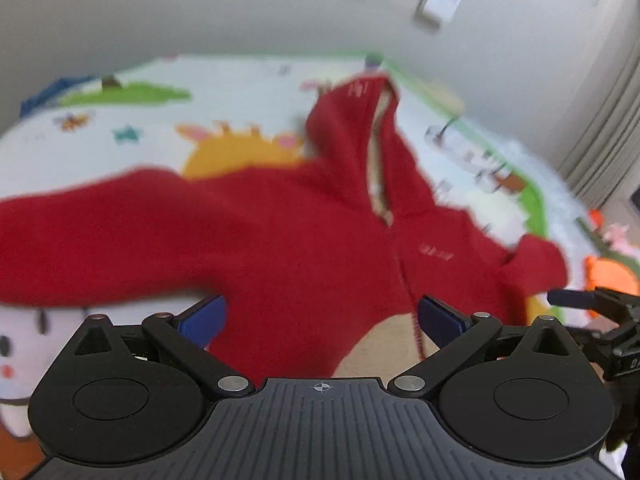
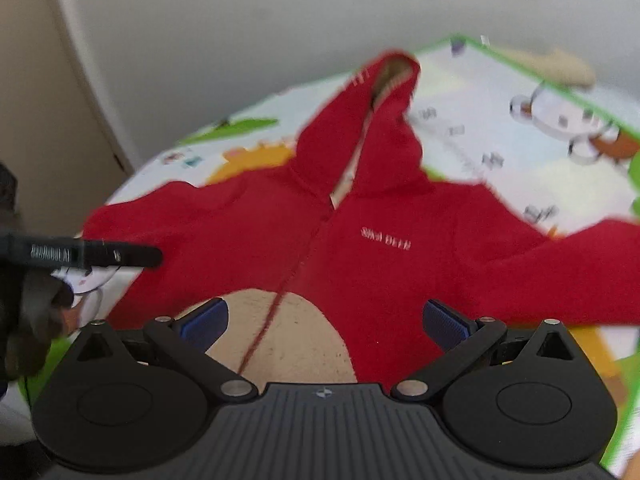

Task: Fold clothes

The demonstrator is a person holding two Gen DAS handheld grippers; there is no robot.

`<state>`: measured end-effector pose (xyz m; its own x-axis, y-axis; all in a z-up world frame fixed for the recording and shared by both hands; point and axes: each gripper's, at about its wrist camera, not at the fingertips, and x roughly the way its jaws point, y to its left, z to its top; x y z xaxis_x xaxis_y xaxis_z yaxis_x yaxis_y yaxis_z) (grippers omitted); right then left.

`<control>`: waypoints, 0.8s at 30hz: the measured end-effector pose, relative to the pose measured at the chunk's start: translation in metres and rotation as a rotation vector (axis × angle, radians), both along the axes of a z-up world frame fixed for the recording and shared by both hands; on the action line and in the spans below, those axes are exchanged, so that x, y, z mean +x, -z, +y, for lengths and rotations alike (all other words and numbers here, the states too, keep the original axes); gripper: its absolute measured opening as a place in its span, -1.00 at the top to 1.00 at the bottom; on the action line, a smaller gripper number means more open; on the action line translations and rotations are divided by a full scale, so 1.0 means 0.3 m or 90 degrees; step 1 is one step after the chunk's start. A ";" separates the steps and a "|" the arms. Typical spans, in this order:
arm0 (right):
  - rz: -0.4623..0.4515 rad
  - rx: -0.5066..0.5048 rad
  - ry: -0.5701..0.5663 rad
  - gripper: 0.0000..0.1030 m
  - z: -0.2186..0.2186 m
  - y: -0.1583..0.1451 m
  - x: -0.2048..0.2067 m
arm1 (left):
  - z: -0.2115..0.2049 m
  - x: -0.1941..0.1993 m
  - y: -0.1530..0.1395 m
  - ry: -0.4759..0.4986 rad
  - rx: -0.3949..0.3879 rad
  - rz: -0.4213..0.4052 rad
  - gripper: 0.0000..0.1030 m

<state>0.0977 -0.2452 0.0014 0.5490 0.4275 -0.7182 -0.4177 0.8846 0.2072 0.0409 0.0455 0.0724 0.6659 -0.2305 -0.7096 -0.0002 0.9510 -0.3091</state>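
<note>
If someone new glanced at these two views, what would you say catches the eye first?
The red hooded jacket dominates both views, spread flat with sleeves out, hood pointing away and a tan panel at its near hem. Under it lies a bright cartoon play mat with a green border. Both the left gripper and right gripper hover open over the hem, holding nothing.

We see a red fleece zip hoodie [image 2: 400, 216] with a tan belly patch lying face-up; sleeves spread wide; hood flat.
</note>
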 end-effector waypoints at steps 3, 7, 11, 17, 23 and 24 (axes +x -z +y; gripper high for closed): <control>0.036 -0.032 0.006 -1.00 0.042 0.098 0.028 | -0.053 0.041 0.076 0.016 0.040 0.042 -1.00; 0.022 -0.047 0.023 -1.00 0.062 0.173 0.025 | -0.078 0.040 0.135 0.036 0.085 0.058 -1.00; 0.012 -0.065 0.027 -1.00 0.075 0.183 0.011 | -0.076 0.036 0.154 0.046 0.095 0.058 -1.00; 0.012 -0.094 0.023 -1.00 0.095 0.182 0.008 | -0.103 0.018 0.172 0.064 0.138 0.043 -1.00; 0.012 -0.112 0.021 -1.00 0.111 0.182 0.010 | -0.096 0.007 0.174 0.064 0.132 0.031 -1.00; 0.012 -0.114 0.021 -1.00 0.114 0.181 0.010 | -0.095 0.006 0.174 0.064 0.131 0.030 -1.00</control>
